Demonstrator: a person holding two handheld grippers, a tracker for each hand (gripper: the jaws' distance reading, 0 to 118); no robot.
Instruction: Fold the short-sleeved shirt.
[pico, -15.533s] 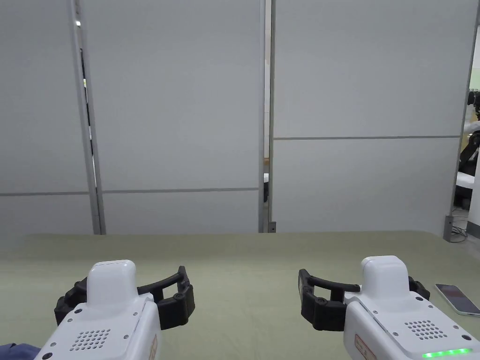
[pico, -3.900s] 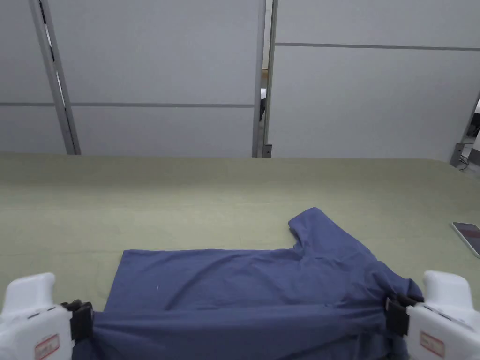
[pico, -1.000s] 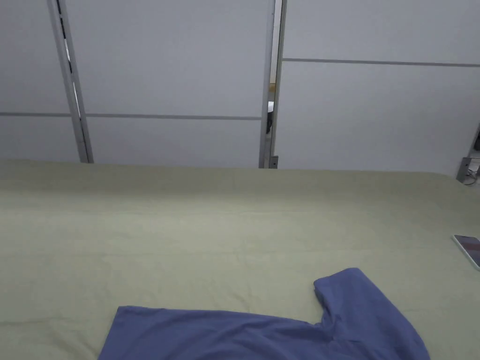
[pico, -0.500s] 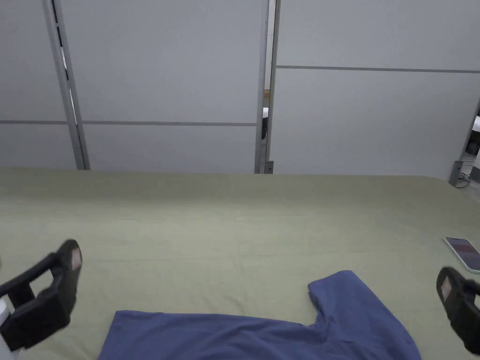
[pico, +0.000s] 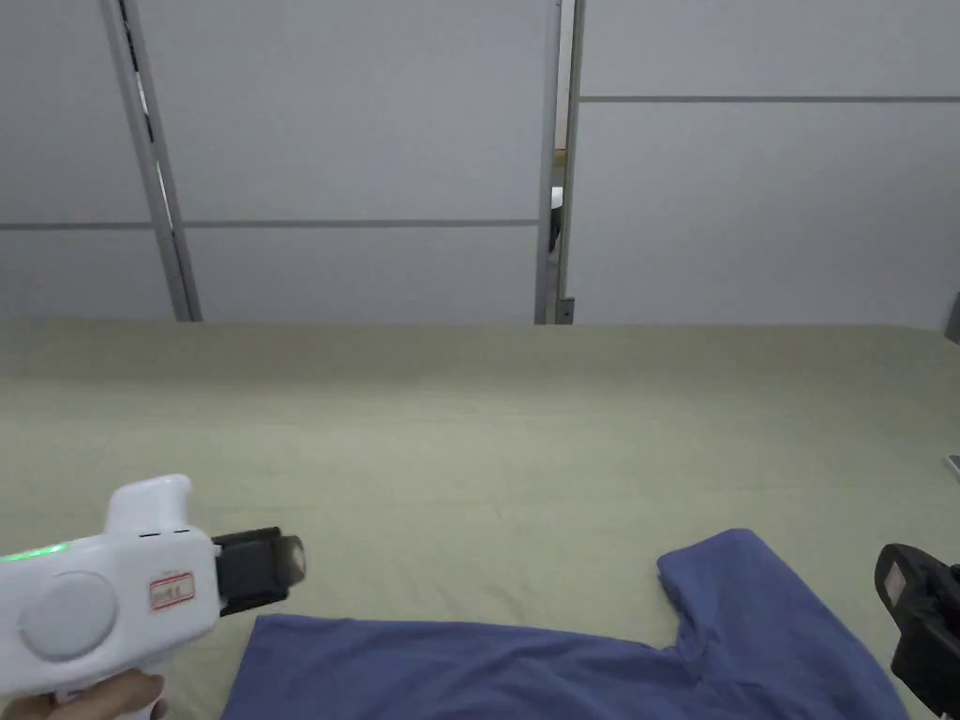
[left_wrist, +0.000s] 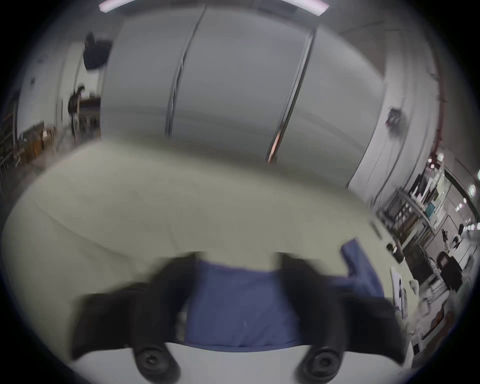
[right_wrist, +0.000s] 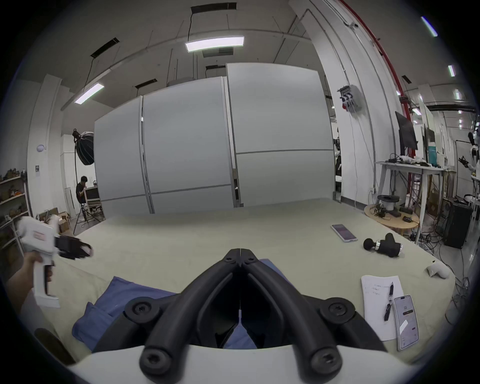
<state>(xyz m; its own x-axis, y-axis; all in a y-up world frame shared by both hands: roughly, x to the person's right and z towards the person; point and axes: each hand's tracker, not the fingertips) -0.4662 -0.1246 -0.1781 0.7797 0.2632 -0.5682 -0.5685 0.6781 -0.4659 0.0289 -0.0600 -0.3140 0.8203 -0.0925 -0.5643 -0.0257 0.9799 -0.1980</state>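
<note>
The blue short-sleeved shirt (pico: 562, 670) lies flat on the green-covered table (pico: 469, 422), one sleeve (pico: 741, 581) pointing away from me. My left gripper (pico: 272, 567) hovers just above the shirt's left end, turned on its side and held in a hand. The left gripper view is blurred, but its jaws stand apart with the shirt (left_wrist: 239, 306) showing between them, not gripped. My right gripper (pico: 914, 609) hangs at the right edge beside the sleeve. Its jaws (right_wrist: 240, 250) meet at the tips with nothing between them, above the shirt (right_wrist: 122, 293).
On the table's right side lie a phone (right_wrist: 344, 232), a black massage gun (right_wrist: 383, 245) and a sheet of paper (right_wrist: 376, 298) with a pen and a second phone. Grey partition panels (pico: 375, 159) stand behind the table. A person (right_wrist: 81, 192) sits far back left.
The left gripper has come up from the lower left edge, turned on its side and moved right toward the shirt's left end. The right gripper stays at the right edge. The head camera has shifted.
</note>
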